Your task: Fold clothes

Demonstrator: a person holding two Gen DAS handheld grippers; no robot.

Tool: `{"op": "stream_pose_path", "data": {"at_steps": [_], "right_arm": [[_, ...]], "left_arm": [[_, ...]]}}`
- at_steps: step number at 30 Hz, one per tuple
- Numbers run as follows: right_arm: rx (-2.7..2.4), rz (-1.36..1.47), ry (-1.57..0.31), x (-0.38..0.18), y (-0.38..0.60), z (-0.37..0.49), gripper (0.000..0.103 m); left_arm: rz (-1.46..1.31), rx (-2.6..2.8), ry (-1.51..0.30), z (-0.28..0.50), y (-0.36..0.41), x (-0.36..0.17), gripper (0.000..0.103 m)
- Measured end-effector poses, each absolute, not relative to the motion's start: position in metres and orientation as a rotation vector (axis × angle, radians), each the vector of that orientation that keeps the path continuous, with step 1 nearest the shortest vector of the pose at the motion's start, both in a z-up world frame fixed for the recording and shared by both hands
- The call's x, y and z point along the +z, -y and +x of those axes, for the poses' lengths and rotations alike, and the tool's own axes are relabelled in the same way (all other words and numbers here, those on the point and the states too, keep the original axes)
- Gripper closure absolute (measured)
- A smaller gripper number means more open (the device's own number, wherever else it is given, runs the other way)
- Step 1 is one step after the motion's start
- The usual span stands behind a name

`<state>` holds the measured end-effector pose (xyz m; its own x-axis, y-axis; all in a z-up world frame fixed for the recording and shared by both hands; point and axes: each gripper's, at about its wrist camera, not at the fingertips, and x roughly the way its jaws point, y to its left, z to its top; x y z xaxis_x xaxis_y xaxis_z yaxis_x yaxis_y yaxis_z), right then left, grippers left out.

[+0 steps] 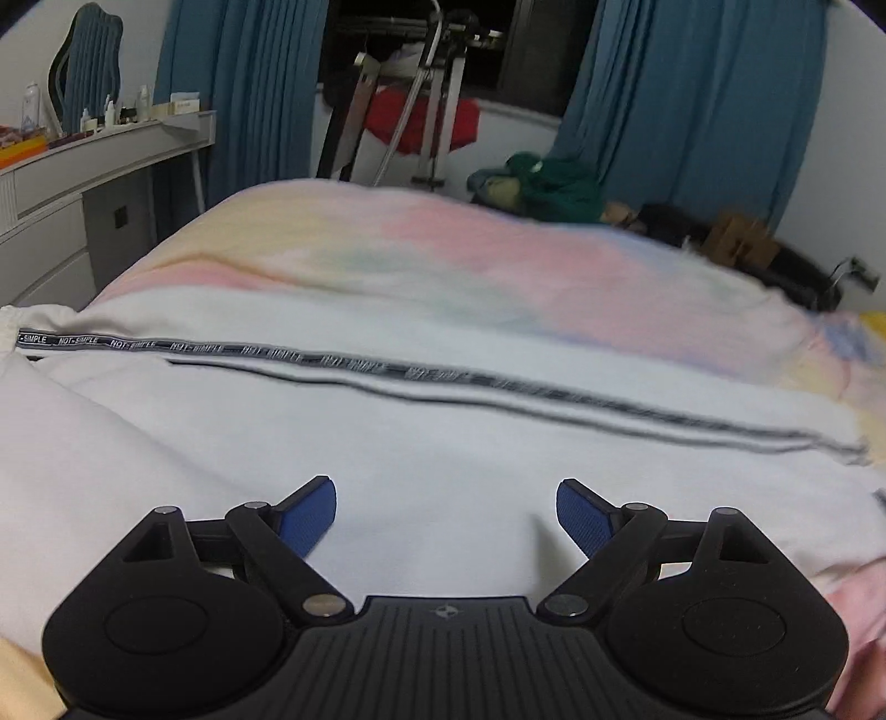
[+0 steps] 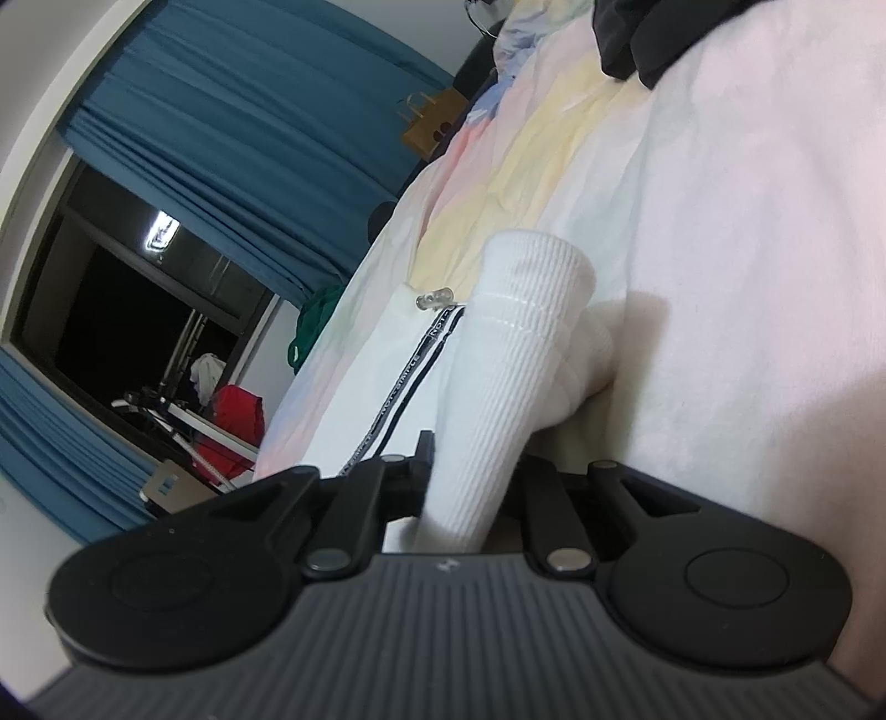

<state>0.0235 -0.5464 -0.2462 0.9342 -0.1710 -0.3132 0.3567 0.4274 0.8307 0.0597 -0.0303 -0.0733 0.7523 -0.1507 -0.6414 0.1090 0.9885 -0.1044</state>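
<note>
A white garment [image 1: 387,443] with a black "NOT-SIMPLE" printed stripe [image 1: 421,374] lies spread on the pastel bedspread [image 1: 443,249]. My left gripper [image 1: 446,512] is open just above the white fabric, blue pads [image 1: 310,515] apart and empty. My right gripper [image 2: 470,476] is shut on the garment's white ribbed cuff [image 2: 515,343], which stands up between the jaws. The striped part of the garment [image 2: 421,360] lies beyond the cuff in the right wrist view.
A white desk [image 1: 83,166] with bottles stands at the left of the bed. Blue curtains [image 1: 249,83] frame a dark window with a drying rack [image 1: 421,111]. Green clothes [image 1: 548,183] and boxes lie beyond the bed. A dark garment [image 2: 637,33] lies on the bed.
</note>
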Motion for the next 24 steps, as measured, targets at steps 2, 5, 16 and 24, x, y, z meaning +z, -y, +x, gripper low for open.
{"op": "stream_pose_path", "data": {"at_steps": [2,5,16,24], "right_arm": [[-0.312,1.085,-0.214,-0.242,0.547,0.027,0.081],[-0.241,1.087,-0.225,-0.232,0.547,0.036,0.045],[-0.404,0.98,-0.464,-0.195,0.552,0.085,0.09],[-0.377,0.479,-0.265,-0.062,0.456,0.091,0.091]], "left_arm": [[-0.004,-0.112,-0.712,0.064,0.034,-0.08,0.015],[0.039,-0.085,-0.743,0.068,0.039,-0.093,0.014],[0.093,-0.109,-0.756,0.075,0.052,-0.116,0.003],[0.062,-0.147,-0.767,0.083,0.039,-0.1,0.002]]}}
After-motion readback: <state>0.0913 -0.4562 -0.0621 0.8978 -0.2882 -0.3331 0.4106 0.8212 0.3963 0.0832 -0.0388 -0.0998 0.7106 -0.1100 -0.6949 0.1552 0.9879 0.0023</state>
